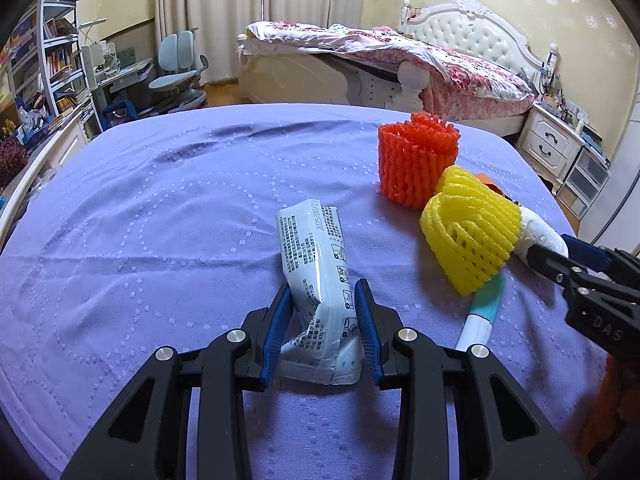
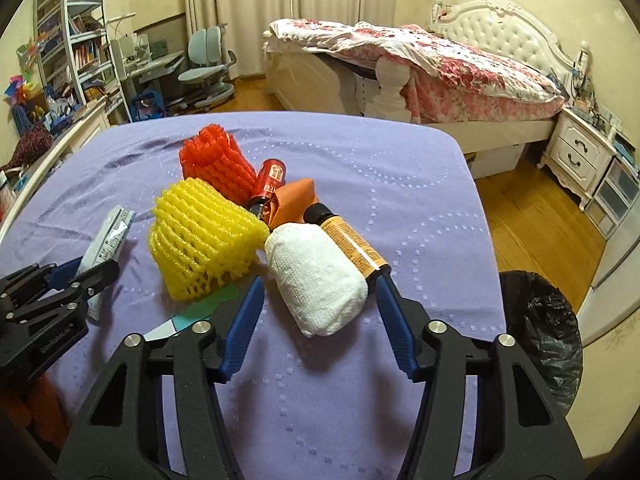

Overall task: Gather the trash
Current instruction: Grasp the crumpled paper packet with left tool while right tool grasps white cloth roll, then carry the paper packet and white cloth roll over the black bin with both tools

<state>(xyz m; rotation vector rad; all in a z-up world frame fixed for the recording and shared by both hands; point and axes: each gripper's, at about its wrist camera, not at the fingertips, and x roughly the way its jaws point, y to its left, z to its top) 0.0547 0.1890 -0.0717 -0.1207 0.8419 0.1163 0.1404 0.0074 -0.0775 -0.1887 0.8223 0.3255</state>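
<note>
My left gripper (image 1: 322, 294) is shut on a crumpled white printed wrapper (image 1: 316, 280) lying on the purple tablecloth (image 1: 160, 220). My right gripper (image 2: 320, 284) is open, its jaws on either side of a white paper wad (image 2: 316, 280), apart from it. A yellow foam net (image 2: 200, 236) lies left of the wad, a red foam net (image 2: 216, 168) behind it. A red can (image 2: 270, 180), an orange wrapper (image 2: 296, 200) and an orange-labelled bottle (image 2: 348, 240) lie behind the wad. A teal-and-white toothbrush (image 1: 482, 312) lies under the yellow net.
A bin with a black bag (image 2: 540, 332) stands at the table's right edge. Beyond the table are a bed (image 2: 420, 68), a white nightstand (image 2: 580, 152), a desk chair (image 2: 208, 68) and bookshelves (image 2: 76, 40).
</note>
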